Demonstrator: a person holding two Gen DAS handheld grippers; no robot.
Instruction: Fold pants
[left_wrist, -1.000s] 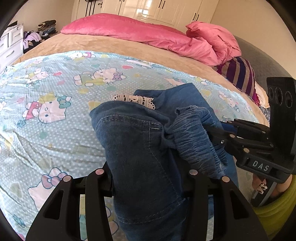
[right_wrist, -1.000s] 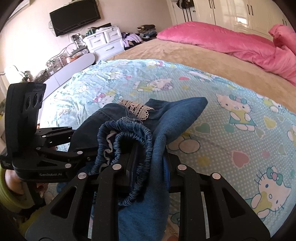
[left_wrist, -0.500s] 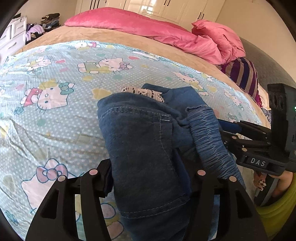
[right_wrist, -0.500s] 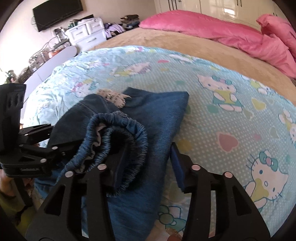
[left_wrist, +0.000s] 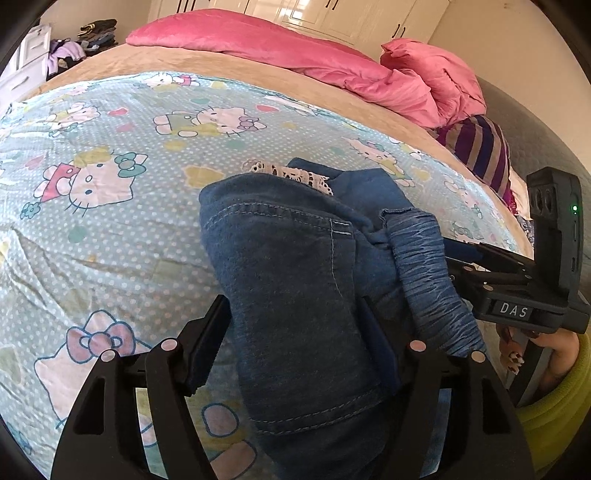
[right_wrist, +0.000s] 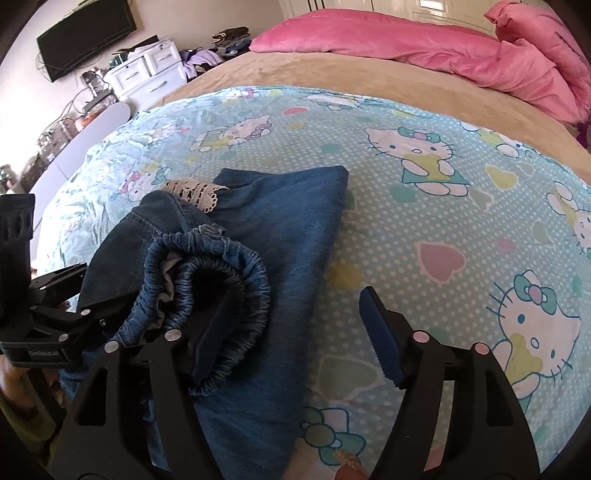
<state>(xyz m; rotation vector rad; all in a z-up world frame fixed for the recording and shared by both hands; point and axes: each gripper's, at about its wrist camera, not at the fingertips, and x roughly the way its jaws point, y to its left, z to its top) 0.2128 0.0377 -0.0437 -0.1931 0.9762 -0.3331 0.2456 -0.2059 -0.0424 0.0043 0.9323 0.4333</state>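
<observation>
The dark blue denim pants (left_wrist: 288, 277) lie folded in a bundle on the cartoon-cat bedsheet (left_wrist: 110, 236), with lace trim (left_wrist: 291, 173) at the far end. My left gripper (left_wrist: 291, 347) straddles the near end of the bundle; its jaws are opening, denim lies between them, and the left pad stands just off the cloth. My right gripper (right_wrist: 295, 339) is opening too: the gathered elastic waistband (right_wrist: 221, 266) drapes over its left finger, while its right finger (right_wrist: 380, 339) hangs free above the sheet. The pants (right_wrist: 280, 229) reach away from it. Each gripper shows in the other's view, right gripper (left_wrist: 509, 291) and left gripper (right_wrist: 48, 317).
A pink duvet (left_wrist: 295, 48) and a striped cloth (left_wrist: 476, 151) lie at the far side of the bed. White drawers (right_wrist: 147, 74) and a wall TV (right_wrist: 85, 37) stand beyond the bed's left edge. A hand in a yellow sleeve (left_wrist: 554, 387) holds the right gripper.
Both grippers' jaws have spread wider. The right gripper's right finger has come off the denim. The bundle has sunk lower and flatter onto the sheet.
</observation>
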